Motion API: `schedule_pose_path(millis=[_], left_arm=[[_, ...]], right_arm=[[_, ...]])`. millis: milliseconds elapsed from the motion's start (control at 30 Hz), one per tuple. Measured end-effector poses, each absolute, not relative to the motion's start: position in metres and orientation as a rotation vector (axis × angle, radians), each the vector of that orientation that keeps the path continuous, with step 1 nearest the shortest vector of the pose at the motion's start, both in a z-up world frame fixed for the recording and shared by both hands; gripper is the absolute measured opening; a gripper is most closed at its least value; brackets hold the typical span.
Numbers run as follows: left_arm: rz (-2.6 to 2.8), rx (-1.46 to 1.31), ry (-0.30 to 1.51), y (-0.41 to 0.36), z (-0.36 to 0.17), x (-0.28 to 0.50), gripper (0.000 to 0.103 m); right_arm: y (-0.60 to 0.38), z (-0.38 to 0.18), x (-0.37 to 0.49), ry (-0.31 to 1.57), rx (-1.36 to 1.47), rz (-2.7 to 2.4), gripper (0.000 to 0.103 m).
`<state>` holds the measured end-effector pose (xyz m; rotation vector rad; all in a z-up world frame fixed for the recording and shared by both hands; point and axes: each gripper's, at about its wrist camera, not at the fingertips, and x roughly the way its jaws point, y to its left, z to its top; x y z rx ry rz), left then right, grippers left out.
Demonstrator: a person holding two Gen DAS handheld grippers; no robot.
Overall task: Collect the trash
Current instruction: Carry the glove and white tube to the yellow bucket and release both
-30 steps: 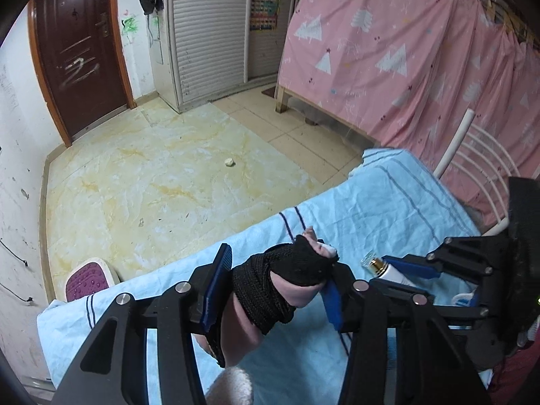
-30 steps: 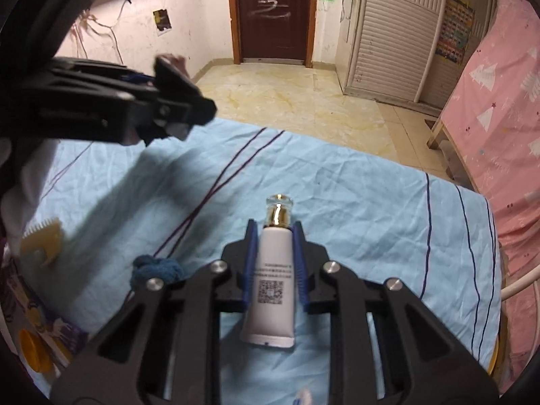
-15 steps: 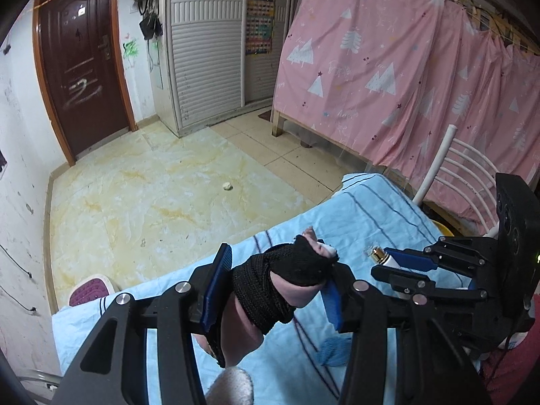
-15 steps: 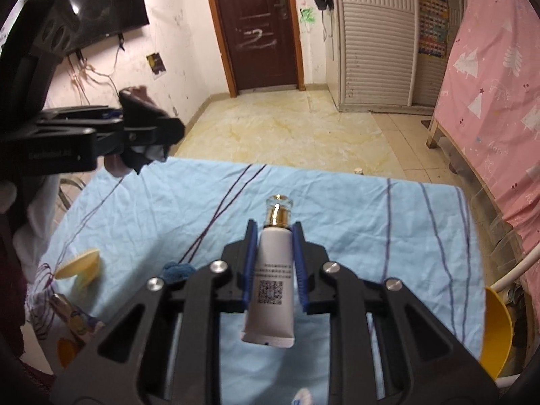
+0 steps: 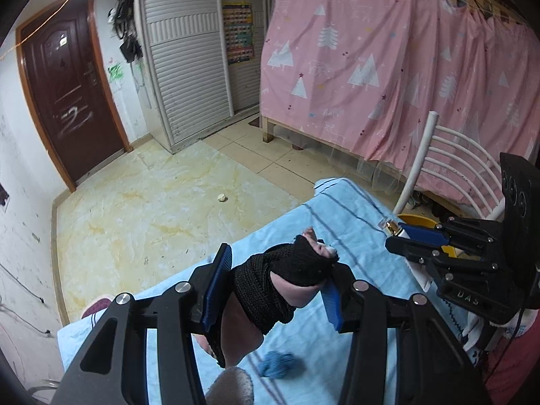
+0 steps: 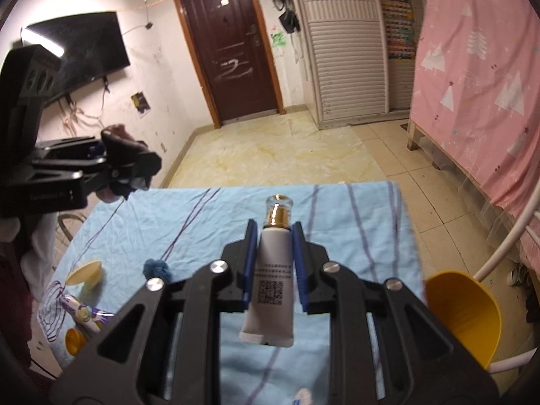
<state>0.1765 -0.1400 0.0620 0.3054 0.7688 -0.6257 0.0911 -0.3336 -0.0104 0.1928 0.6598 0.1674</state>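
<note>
Here the right gripper (image 6: 274, 236) clamps a white tube (image 6: 272, 276) at frame centre, above the blue sheet (image 6: 141, 222). The left gripper (image 5: 275, 278) is closed on a black-and-pink bundle (image 5: 287, 276), low centre.

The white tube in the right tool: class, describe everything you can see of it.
The white tube looks like soft plastic, with a gold collar and clear cap pointing away from the camera. Small printed text and a QR code mark its face; its crimped end points toward the camera. The right tool clamps its sides, holding it above the blue sheet.
</note>
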Motion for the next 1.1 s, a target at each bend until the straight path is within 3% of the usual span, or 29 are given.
schedule_pose_path(millis=[700, 1100], left_arm=[[-0.805, 0.427, 0.729, -0.296, 0.067, 0.11, 0.04], [-0.913, 0.441, 0.743, -0.38, 0.054, 0.073, 0.04]], right_arm=[[-0.49, -0.032, 0.018, 0.582, 0.394, -0.049, 0.02], [-0.546, -0.073, 0.008, 0.601, 0.518, -0.129, 0.02]])
